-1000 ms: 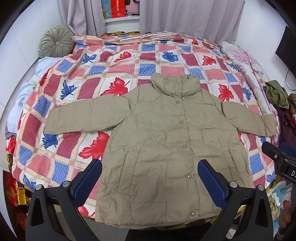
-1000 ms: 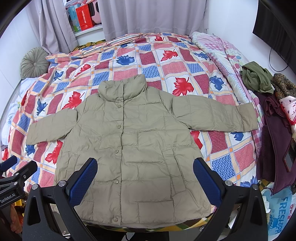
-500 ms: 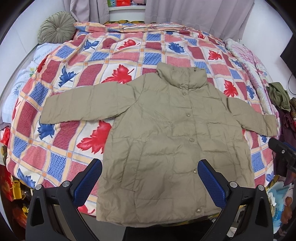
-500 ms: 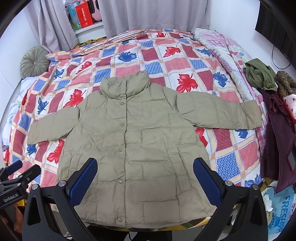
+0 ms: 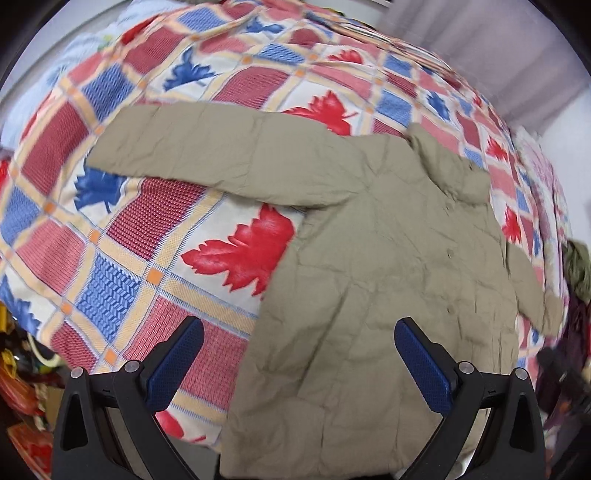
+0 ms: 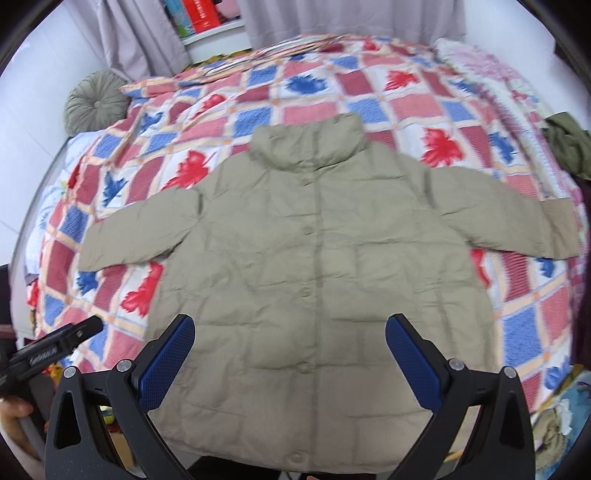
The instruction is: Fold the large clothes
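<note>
A khaki puffer jacket [image 6: 317, 258] lies flat and buttoned on the bed, collar away from me, both sleeves spread out. In the left wrist view the jacket [image 5: 388, 280] fills the right half, and its left sleeve [image 5: 207, 155] stretches across the quilt. My left gripper [image 5: 299, 347] is open above the jacket's lower left edge, holding nothing. My right gripper [image 6: 290, 345] is open over the jacket's lower front, also holding nothing. The left gripper's tip [image 6: 70, 338] shows at the lower left of the right wrist view.
A patchwork quilt [image 6: 310, 92] with red and blue leaves covers the bed. A round green cushion [image 6: 96, 103] sits at the far left, grey curtains [image 6: 122, 33] behind. Dark and green clothes [image 6: 567, 147] are piled on the right. Clutter [image 5: 22, 391] lies below the bed's left corner.
My left gripper has swung left and closer to the bed, so the left sleeve now fills its view. My right gripper has moved closer over the jacket. Both stay open.
</note>
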Motion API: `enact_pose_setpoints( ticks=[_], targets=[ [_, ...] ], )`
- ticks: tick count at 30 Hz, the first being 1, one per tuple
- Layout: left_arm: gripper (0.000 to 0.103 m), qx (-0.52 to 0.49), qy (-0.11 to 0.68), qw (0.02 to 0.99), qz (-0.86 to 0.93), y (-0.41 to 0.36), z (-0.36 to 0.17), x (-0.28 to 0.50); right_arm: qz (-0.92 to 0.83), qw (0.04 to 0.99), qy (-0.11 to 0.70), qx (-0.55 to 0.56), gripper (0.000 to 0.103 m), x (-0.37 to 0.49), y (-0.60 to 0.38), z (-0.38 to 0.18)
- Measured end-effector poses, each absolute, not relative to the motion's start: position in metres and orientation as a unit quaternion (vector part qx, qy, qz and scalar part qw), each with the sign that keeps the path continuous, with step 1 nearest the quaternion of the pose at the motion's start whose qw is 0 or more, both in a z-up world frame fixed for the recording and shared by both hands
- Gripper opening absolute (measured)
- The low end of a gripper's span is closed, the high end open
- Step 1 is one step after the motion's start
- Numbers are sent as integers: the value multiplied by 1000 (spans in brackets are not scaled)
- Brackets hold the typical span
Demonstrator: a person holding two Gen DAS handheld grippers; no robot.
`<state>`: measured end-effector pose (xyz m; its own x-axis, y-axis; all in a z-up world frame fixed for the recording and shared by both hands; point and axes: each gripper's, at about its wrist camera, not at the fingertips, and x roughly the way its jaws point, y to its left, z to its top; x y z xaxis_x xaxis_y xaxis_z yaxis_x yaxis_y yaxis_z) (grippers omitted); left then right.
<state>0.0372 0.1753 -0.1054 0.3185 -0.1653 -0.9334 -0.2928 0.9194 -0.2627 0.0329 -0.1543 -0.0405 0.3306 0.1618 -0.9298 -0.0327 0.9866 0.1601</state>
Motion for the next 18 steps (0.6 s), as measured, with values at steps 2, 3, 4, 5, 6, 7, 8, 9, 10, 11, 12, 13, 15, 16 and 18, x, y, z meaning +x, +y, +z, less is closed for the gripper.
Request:
enact_pose_setpoints(
  ticks=[2, 3, 4, 5, 6, 7, 8, 9, 10, 11, 12, 13, 15, 16, 18],
  targets=[
    [103, -229, 576, 783, 44, 196, -122, 46, 68, 794, 603, 35, 103, 41, -136, -61],
    [103, -249, 569, 782, 42, 208, -132, 51, 70, 791, 608, 27, 103, 43, -129, -70],
    [103, -266, 562, 782, 39, 217, -138, 55, 74, 788, 610, 23, 103, 45, -123, -78],
    [103, -281, 555, 782, 38, 226, -145, 60, 78, 785, 614, 22, 103, 47, -116, -86],
    [103, -294, 547, 783, 35, 234, -151, 66, 83, 780, 619, 24, 103, 48, -112, -95],
    [103, -307, 537, 785, 27, 242, -158, 73, 85, 775, 625, 24, 103, 50, -108, -102],
    [103, -319, 529, 786, 19, 248, -164, 79, 87, 772, 629, 24, 103, 53, -103, -110],
    [103, -332, 521, 787, 10, 254, -172, 88, 91, 771, 630, 24, 103, 55, -99, -116],
    [103, -345, 514, 785, 1, 258, -179, 96, 93, 770, 631, 22, 103, 59, -95, -122],
    [103, -361, 505, 784, -13, 263, -189, 105, 96, 771, 630, 19, 103, 61, -91, -128],
    [103, -373, 499, 782, -22, 266, -196, 112, 98, 771, 629, 17, 103, 63, -87, -134],
    [103, -382, 494, 780, -30, 268, -205, 120, 102, 770, 630, 17, 103, 66, -84, -140],
    [103, -400, 493, 772, -37, 271, -223, 134, 104, 768, 631, 16, 103, 71, -77, -153],
    [103, -411, 494, 765, -41, 271, -232, 140, 105, 767, 633, 17, 103, 73, -74, -158],
    [103, -427, 493, 757, -45, 275, -245, 153, 107, 765, 635, 21, 103, 78, -68, -167]
  ],
)
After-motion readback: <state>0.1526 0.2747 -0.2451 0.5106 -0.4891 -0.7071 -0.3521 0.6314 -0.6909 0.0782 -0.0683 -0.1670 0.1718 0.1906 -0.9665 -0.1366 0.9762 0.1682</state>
